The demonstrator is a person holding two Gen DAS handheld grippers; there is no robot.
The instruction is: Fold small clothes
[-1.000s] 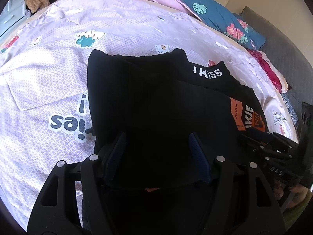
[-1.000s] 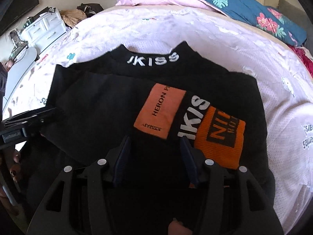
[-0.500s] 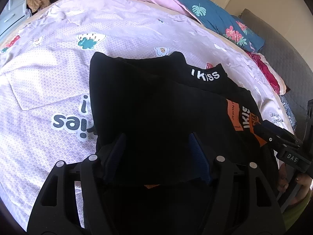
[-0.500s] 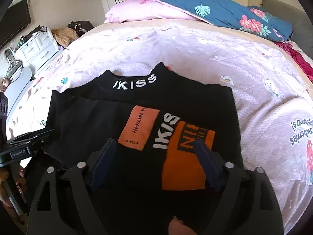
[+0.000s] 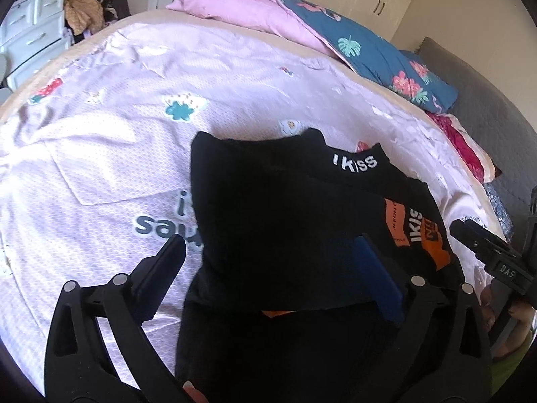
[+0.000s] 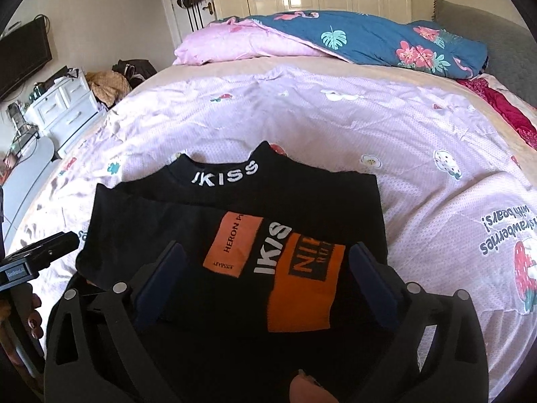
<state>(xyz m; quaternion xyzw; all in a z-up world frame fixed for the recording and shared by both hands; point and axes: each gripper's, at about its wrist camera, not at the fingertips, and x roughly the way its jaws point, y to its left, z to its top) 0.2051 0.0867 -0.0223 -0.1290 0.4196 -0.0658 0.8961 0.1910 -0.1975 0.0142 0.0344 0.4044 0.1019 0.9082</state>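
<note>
A black top lies folded on the bed, with white "IKISS" lettering on its collar and orange patches on the upper layer. My left gripper hovers over its near left part, and my right gripper hovers over the orange patches. The jaws of both are opening wide. The cloth lies flat between and under the blue pads, which do not press on it. One finger of the right gripper shows at the left wrist view's right edge.
A pale pink printed bedspread covers the bed around the top. A pink pillow and a rolled blue flowered quilt lie at the far end. White drawers stand left, and a grey headboard right.
Both grippers' jaws have spread wide and let go of the black cloth that they pinched. Both have lifted slightly, and the folded layer now lies flat.
</note>
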